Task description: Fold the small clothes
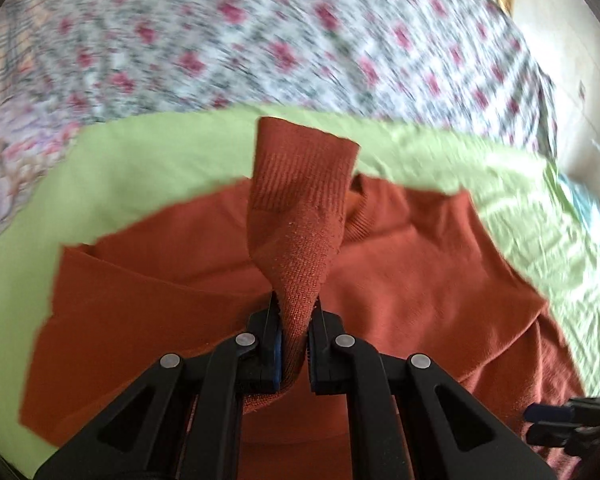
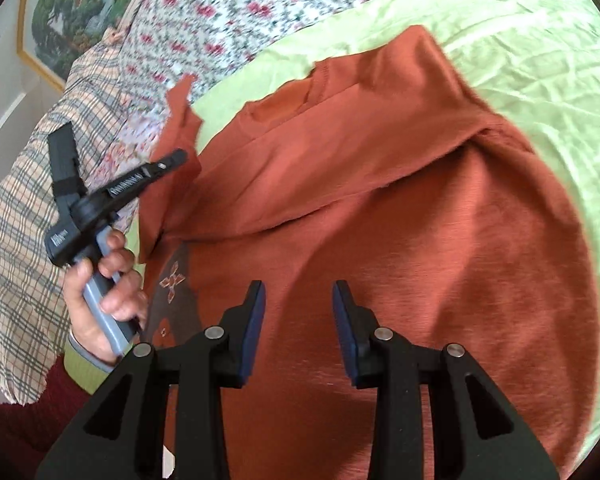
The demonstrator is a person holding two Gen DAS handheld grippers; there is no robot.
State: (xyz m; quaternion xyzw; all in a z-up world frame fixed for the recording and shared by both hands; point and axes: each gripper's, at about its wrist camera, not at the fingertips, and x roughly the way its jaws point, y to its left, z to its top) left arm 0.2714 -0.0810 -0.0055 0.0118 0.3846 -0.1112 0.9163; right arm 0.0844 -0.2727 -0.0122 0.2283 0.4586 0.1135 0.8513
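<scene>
- Left wrist view: left gripper [image 1: 295, 312] clamped on one ribbed sleeve cuff [image 1: 300, 184] of the single rust sweater [image 1: 400, 272] lying on the green sheet [image 1: 148, 168].
- Right wrist view: right gripper [image 2: 298, 320] part open, empty, above the sweater; one hand [image 2: 108, 292] visible.

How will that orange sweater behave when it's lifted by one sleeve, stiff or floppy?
Probably floppy: the sleeve clamped in the left gripper twists and droops instead of holding shape. The orange sweater likely drags and bunches, judging by its creases on the green sheet. The knit looks grippy, so it probably won't slip out.
</scene>
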